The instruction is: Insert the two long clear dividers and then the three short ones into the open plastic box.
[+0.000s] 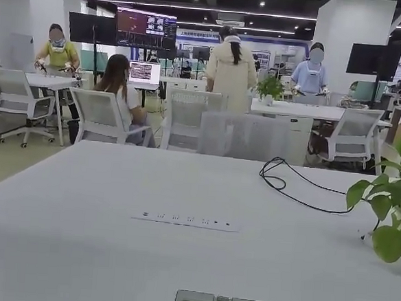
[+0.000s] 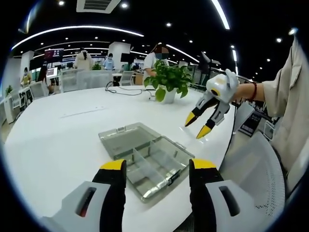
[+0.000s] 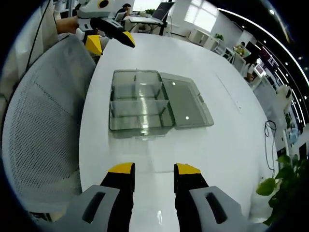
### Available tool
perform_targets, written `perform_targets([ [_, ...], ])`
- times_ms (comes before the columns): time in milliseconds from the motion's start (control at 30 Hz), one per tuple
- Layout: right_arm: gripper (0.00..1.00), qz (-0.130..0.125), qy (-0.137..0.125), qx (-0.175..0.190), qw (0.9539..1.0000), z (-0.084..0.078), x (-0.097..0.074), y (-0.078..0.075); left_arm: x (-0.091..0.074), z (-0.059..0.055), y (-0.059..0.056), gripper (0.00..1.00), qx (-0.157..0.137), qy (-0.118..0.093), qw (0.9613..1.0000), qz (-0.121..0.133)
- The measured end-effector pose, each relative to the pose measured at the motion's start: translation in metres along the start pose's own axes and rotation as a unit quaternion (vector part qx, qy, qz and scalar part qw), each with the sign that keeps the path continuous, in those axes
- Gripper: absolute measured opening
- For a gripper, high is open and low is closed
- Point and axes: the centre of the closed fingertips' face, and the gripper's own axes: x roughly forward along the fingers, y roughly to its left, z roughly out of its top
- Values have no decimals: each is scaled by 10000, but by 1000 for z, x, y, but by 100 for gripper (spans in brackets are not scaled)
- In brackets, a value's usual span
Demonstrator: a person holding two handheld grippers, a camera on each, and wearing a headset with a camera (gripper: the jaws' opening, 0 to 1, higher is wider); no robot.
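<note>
Left gripper view: left claw [image 2: 157,164] apart, over open box [image 2: 161,183].
Right claw [image 3: 153,168]: apart, empty.
Head view: box cut off.

A white counter [image 1: 110,254] carries a flush strip of sockets [image 1: 185,220] near its middle and a looping black cable [image 1: 301,188] toward the far right. A leafy green plant [image 1: 389,205] stands by the cable. Beyond, white mesh chairs [image 1: 103,116] stand at other desks, several people sit or stand, and a screen [image 1: 146,28] glows. A grey mesh chair back [image 3: 43,121] stands beside the counter.
</note>
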Motion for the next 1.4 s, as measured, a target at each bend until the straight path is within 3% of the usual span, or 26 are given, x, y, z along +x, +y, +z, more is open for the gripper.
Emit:
perform_targets([
  [333, 32, 42, -478, -458, 9978, 54, 7, 16, 3, 1, -11, 47, -253, -174, 9994, -149],
  [667, 32, -7, -920, -754, 9929, 93, 10, 26, 7, 5, -20, 40, -561, -332, 9974, -314],
  [767, 32, -56, -1049, -820, 9911, 103, 11, 27, 7, 6, -20, 31, -877, -372, 9948, -369],
  [933, 32, -101, -1205, -884, 9887, 116, 12, 29, 8, 9, -20, 26, -1275, -497, 9896, -452],
  [1167, 32, -137, -1370, -974, 9857, 128, 13, 33, 9, 8, -22, 18, -1607, -512, 9843, -527],
  [1400, 32, -180, -1434, -1130, 9830, 135, 16, 37, 11, 6, -27, 3, -1893, -413, 9788, -662],
])
